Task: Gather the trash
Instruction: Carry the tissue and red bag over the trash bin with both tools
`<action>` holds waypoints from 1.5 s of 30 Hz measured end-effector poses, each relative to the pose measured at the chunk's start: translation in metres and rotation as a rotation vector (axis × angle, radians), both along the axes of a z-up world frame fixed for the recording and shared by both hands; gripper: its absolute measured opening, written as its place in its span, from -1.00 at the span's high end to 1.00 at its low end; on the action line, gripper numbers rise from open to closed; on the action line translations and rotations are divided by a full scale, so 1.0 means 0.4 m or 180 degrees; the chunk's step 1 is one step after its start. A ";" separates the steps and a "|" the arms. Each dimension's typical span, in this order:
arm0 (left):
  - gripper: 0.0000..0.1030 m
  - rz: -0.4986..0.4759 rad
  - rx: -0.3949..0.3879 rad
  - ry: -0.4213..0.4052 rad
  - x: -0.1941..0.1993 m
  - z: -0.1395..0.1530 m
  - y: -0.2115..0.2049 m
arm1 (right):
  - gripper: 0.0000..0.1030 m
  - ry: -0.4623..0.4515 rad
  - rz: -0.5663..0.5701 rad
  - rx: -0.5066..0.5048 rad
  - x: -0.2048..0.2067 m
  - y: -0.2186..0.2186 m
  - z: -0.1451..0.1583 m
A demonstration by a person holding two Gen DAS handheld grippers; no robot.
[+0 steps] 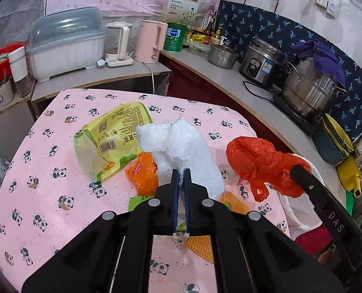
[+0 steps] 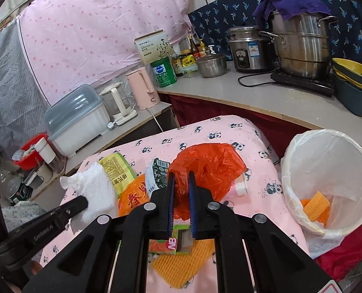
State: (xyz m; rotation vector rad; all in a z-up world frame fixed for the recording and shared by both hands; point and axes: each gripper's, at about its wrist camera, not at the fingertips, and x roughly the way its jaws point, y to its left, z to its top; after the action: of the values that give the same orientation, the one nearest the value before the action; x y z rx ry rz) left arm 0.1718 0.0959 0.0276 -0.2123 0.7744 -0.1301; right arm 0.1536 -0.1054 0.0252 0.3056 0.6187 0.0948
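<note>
Pinching a crumpled white paper towel (image 1: 181, 144) between its closed blue pads, the left gripper (image 1: 181, 171) is holding it above the panda-print tablecloth (image 1: 46, 171), with a yellow-green snack wrapper (image 1: 112, 136) lying beyond it to the left. Beside it, the right gripper (image 2: 181, 173) is clamping a bunched orange plastic bag (image 2: 207, 163), and the lined white trash bin (image 2: 327, 146) is standing just to that gripper's right, off the table edge.
</note>
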 end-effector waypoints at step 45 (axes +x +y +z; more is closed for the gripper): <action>0.92 -0.1585 0.0384 -0.0020 -0.041 0.006 -0.693 | 0.83 -0.0089 -0.1323 0.0268 -0.229 -0.549 -0.027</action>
State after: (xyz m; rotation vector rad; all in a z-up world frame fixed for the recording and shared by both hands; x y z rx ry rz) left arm 0.1555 -0.1815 0.0298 0.0997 0.8142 -0.5529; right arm 0.0620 -0.3251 0.0142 0.5075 0.5136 -0.2743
